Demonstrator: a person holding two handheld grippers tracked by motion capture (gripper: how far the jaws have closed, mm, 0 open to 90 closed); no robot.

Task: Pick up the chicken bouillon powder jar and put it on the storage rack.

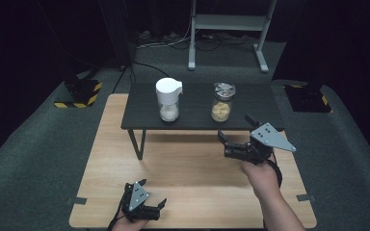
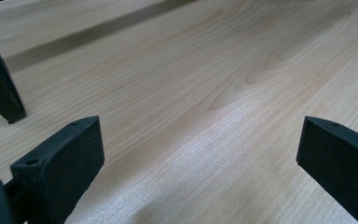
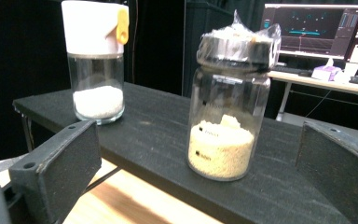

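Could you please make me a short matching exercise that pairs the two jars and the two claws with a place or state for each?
Things:
1. white-capped jar
2. plastic-covered jar
3. left claw
4. right claw

Descriptions:
A. open, low over the wooden table near its front edge
B. holds yellowish grains, on the right of the black shelf
C. open, raised, pointing at the shelf
D. holds white grains, on the left of the shelf

Pairs: 1-D, 2-B, 3-A, 4-C
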